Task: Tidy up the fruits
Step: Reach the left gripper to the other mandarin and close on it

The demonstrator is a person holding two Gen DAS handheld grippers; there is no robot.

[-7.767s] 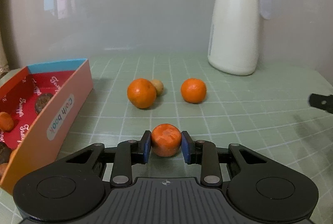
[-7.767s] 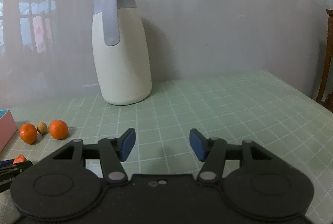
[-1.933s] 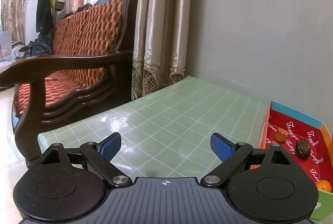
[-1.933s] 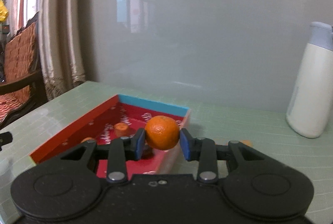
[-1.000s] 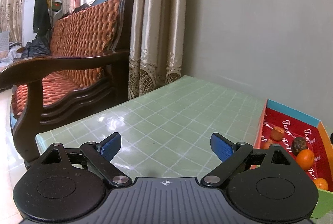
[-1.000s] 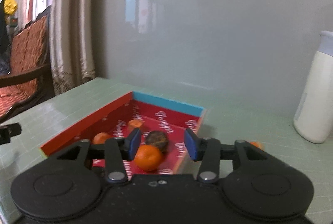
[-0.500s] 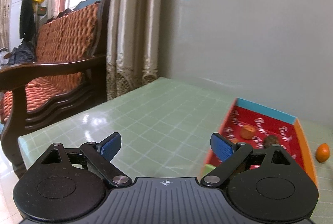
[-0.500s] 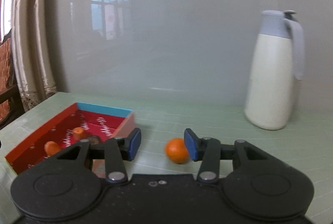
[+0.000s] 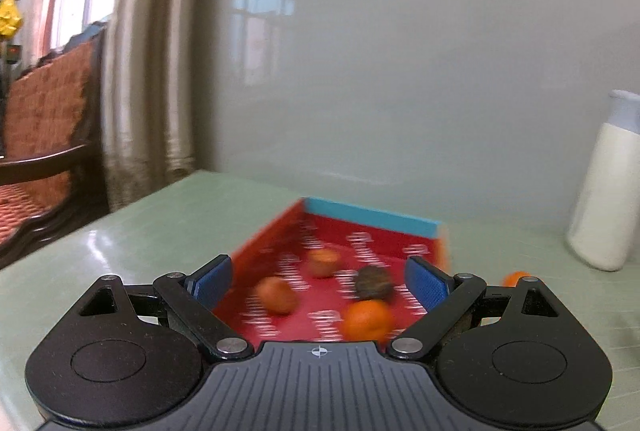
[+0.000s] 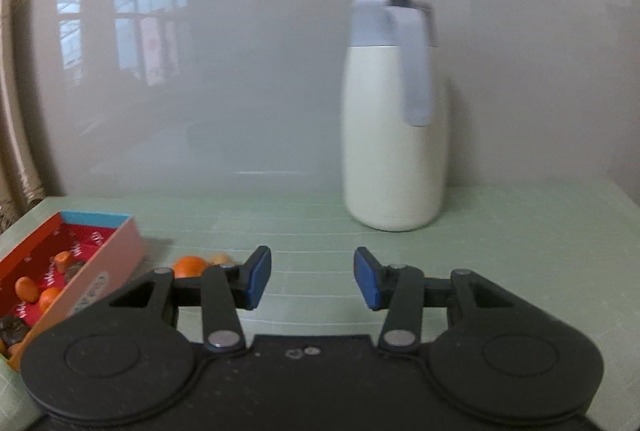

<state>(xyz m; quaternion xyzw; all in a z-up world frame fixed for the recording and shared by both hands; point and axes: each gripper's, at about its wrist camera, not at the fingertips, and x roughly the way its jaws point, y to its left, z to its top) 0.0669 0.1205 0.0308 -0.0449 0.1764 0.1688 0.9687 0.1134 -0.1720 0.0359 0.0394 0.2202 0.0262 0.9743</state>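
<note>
A red cardboard box (image 9: 372, 219) with a blue end wall lies on the green table, straight ahead of my left gripper (image 9: 318, 281). It holds several small oranges (image 9: 366, 319) and a dark round fruit (image 9: 374, 283). That gripper is open and empty, its blue pads (image 9: 210, 279) framing the box. In the right wrist view the box (image 10: 100, 263) is at the lower left. An orange (image 10: 190, 266) and a small tan fruit (image 10: 218, 258) lie on the table beside it. My right gripper (image 10: 312, 281) is open with nothing between its pads, right of those fruits.
A tall cream thermos jug (image 10: 394, 119) with a grey lid and handle stands at the back against the grey wall. One orange (image 9: 516, 278) lies right of the box. A wooden chair (image 9: 44, 151) and curtains (image 9: 152, 71) stand past the table's left edge.
Both views have swung right. The box now sits between the left gripper's pads. In the right view, the loose orange has slid from between the pads to their left.
</note>
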